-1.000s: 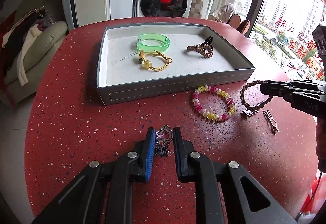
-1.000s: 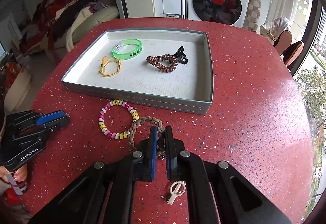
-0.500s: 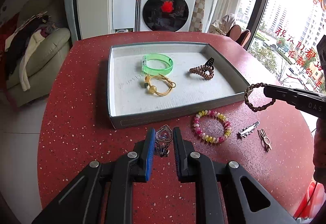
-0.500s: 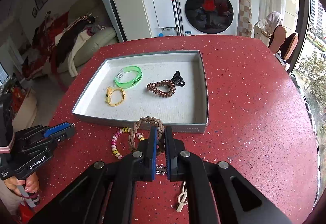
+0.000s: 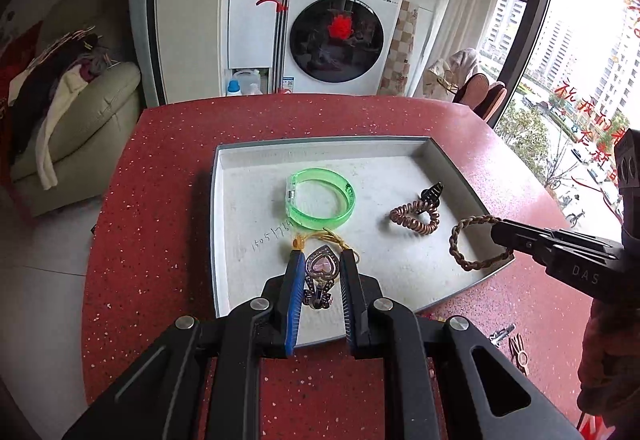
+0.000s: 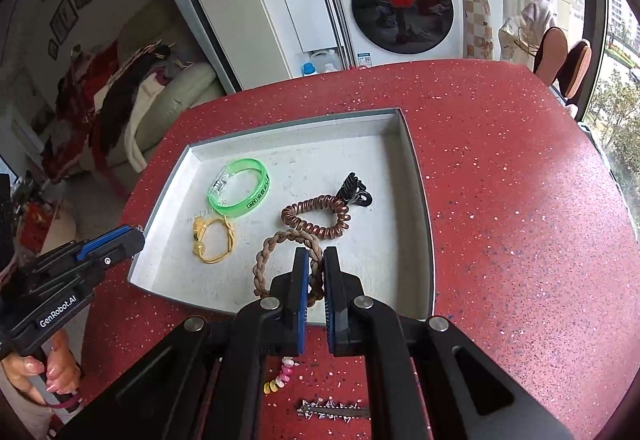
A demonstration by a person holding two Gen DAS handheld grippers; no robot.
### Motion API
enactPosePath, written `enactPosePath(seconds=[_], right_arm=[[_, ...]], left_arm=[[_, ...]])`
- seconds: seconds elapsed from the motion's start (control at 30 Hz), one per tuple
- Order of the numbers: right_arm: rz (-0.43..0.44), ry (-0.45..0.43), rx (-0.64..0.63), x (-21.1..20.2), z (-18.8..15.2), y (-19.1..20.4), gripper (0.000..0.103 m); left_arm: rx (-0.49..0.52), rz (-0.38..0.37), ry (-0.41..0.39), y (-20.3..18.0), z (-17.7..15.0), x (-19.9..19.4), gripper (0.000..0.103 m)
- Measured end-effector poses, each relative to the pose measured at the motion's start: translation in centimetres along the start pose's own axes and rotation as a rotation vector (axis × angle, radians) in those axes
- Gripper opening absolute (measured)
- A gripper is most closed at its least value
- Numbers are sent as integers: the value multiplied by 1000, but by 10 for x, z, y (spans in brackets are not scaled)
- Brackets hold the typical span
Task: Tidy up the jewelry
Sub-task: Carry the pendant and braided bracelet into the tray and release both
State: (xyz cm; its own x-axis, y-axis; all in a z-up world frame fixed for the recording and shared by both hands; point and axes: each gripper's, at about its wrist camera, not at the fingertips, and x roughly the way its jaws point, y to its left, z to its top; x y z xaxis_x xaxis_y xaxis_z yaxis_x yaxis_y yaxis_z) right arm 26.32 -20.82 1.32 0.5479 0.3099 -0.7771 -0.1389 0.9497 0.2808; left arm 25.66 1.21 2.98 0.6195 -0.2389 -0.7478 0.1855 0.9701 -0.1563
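Both grippers hang over the grey tray [image 5: 218, 200] that sits mid-frame on the speckled red desk [image 5: 160, 180]. In the left wrist view, the left gripper [image 5: 319, 268] has its blue-padded fingers [image 5: 295, 280] pinching a heart-shaped brooch [image 5: 320, 274], a pink stone in a dark setting, right in the lower centre of the frame above the tray's near edge. Over on the right side of that same view, the right gripper [image 5: 500, 236] comes in from the frame edge, its fingers pressed onto a braided brown bracelet [image 5: 472, 240] that dangles as a loop above the tray's right-hand near corner. The right wrist view confirms it: the braided loop sits clamped between the pads in the lower centre, above the white tray floor. Lying inside the tray are a translucent green bangle [image 6: 239, 193] toward the left, a yellow cord bracelet [image 6: 212, 240] just below it in the frame, and a coppery spiral hair tie [image 6: 316, 216] with a black claw clip [image 6: 354, 190] touching its far end. On the desk near the bottom edge of the right wrist view, a beaded bracelet [image 6: 278, 378] peeks out from behind the gripper, and a spiky metal hair clip [image 6: 332, 410] lies just below it.
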Motion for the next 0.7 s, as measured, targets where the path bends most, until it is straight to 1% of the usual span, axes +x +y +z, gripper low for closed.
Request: enactPosePath(seconds=[0.03,0.07,0.17,0.3,0.4,0.57,0.7], right_arm=[[1,28,22,12,1,-5,8],[1,28,22,12,1,-5,8],[-2,70,52,30,-1,-13,8],[-25,99,76,50,-2,-23,8],[-47,101,89,59,0,-27,8],[-95,69,63,66,7,-24,8],[-110,58,41,70,5,-21,8]], left_arm=[[-2,1,17,1,1,6,36],[-3,3,37,2,2,13,36],[-12,6,100,4,2,33,36],[-21,36,146,7,-1,56,36],[-7,71,151,4,-1,69,36],[26,130,104,-4,5,78,36],[28,175,98,-4,4,88,36]])
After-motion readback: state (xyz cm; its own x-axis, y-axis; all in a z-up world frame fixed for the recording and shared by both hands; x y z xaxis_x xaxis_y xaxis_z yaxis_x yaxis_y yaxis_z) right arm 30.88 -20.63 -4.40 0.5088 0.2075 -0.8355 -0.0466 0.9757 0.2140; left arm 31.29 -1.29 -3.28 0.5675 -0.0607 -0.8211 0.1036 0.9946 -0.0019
